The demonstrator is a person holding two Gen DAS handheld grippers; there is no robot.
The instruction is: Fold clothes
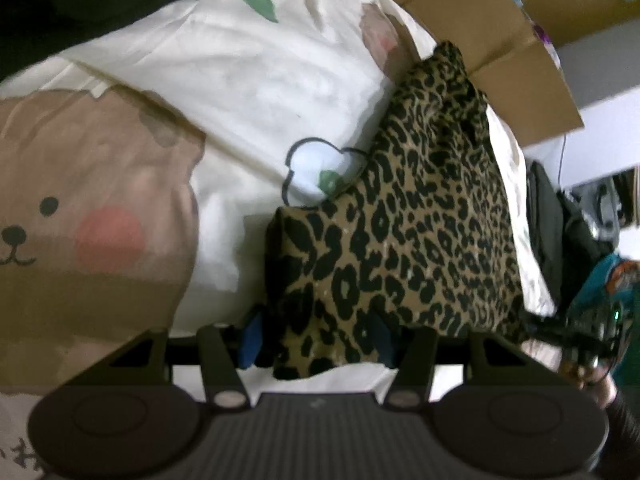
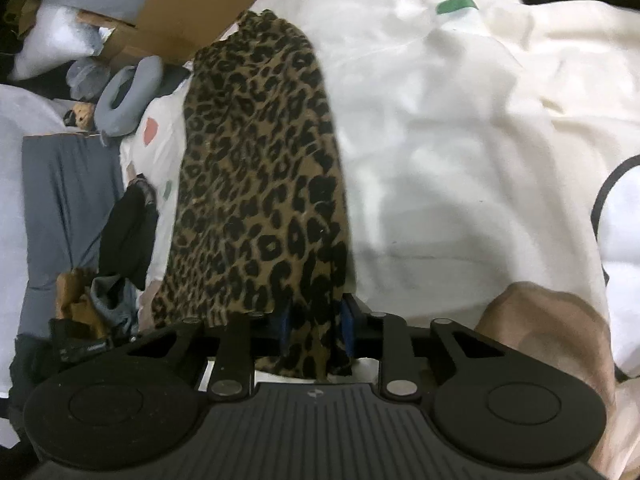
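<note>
Leopard-print garment (image 1: 400, 240) is lying half-folded on the bed (image 1: 248, 80), and you are gripping its near edge in both left fingers (image 1: 251, 340) and right fingers (image 2: 347, 326), folding unfinished.

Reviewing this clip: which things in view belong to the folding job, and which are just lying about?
Part of the job:
leopard-print garment
left gripper, fabric between its jaws
right gripper, fabric between its jaws

Lying about:
bear-print bedcover
cardboard box
grey neck pillow
black cloth
</note>
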